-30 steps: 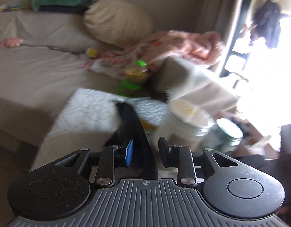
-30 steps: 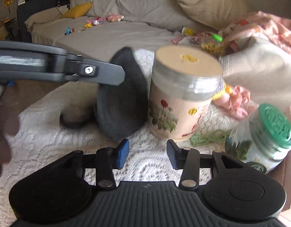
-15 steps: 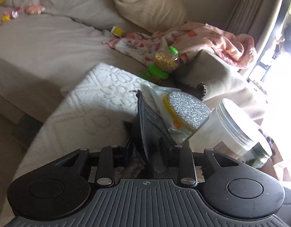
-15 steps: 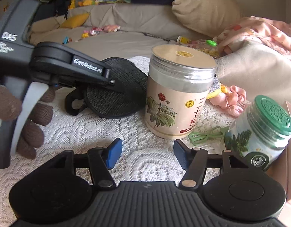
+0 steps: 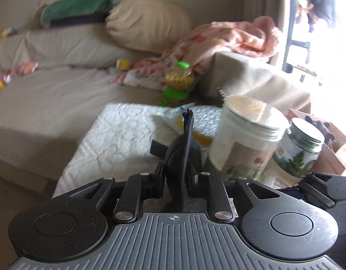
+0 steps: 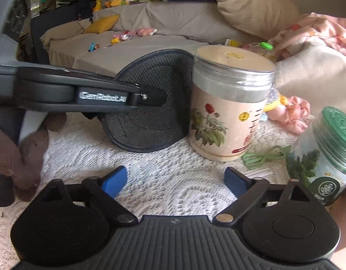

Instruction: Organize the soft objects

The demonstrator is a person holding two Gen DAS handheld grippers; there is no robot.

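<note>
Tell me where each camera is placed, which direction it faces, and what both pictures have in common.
Left wrist: sits on the left gripper, whose jaws are closing on the black mesh pad; faces the sofa and window.
Right wrist: sits on the right gripper, jaws opening with nothing between them; faces the lace cloth and sofa; a brown-gloved hand holds the left gripper.
Shared: the pad, flowered jar, green-lidded jar, beige pillow.

The left gripper (image 5: 175,180) is closing on a black mesh pad (image 5: 184,148) held upright; a floral canister (image 5: 245,141) stands just right of it.
</note>
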